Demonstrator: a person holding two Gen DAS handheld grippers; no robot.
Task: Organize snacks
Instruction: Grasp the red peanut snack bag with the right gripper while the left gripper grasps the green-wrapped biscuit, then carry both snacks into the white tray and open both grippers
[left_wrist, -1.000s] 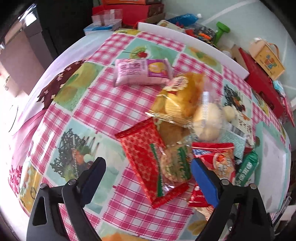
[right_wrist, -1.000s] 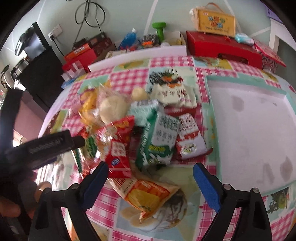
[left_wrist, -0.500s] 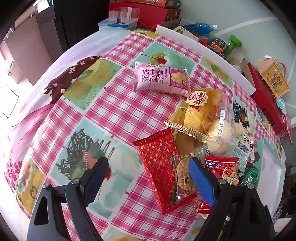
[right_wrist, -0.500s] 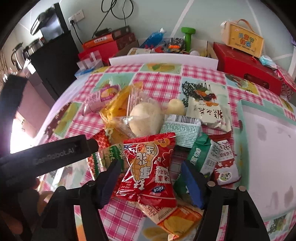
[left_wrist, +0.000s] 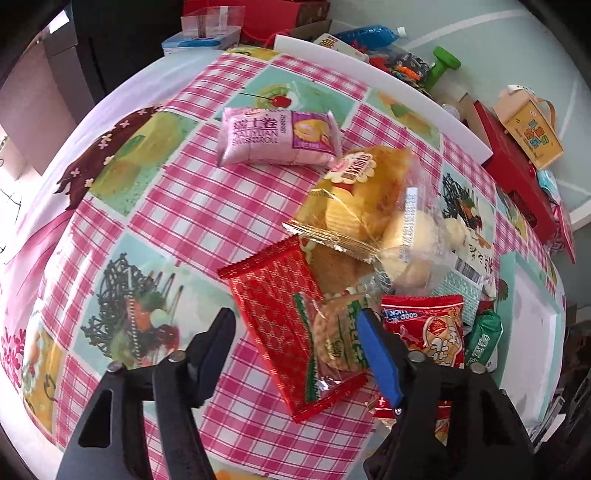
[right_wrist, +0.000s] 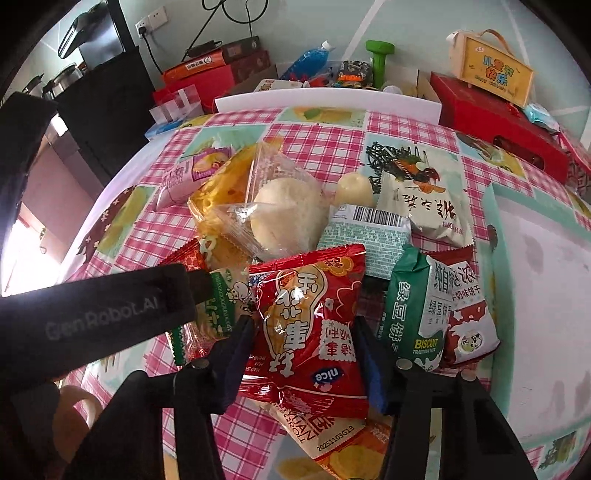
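The right tool is seen nearest, its jaws set either side of a glossy red peanut packet and pressing its crinkled sides. The left tool is held spread wide over a red foil cracker pack with a clear window, one blue-padded finger lying above the pack's right half. The snacks are heaped together on the worktop, which is covered by a smooth pink-checked cloth printed with fruit panels. Beside the peanut packet, a green biscuit bag is propped on edge; behind it, a clear-wrapped round bun and a yellow crisp bag are piled. Farther off, a pink Swiss-roll packet lies alone amid open cloth. The far edge is bounded by a white board.
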